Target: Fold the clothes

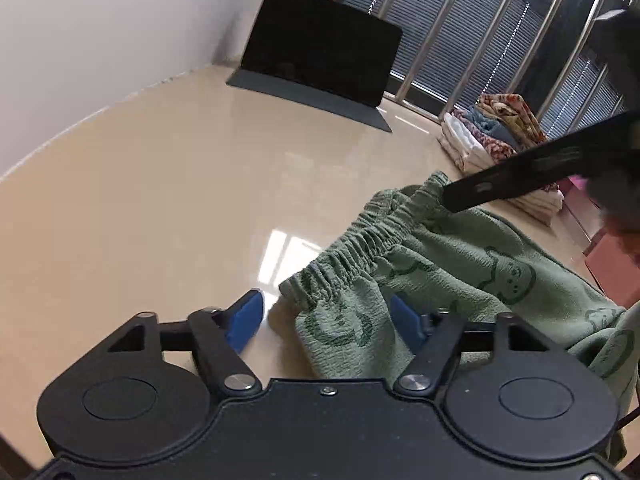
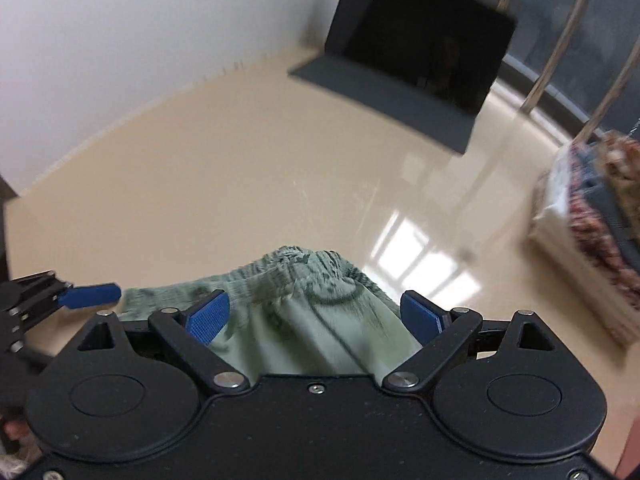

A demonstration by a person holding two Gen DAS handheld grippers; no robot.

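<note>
Green shorts with a printed pattern and a gathered elastic waistband lie on the glossy beige table. My left gripper is open around the waistband's near corner, and the left blue pad stands clear of the cloth. In the right wrist view, my right gripper is open wide with the bunched shorts between its blue pads. A black finger of the right gripper reaches the waistband's far end. One pad of the left gripper shows at the left edge.
A dark tablet in a folding cover stands at the back of the table near the white wall. A stack of folded clothes sits at the right rear by the window bars. A pink box lies beyond the table's right edge.
</note>
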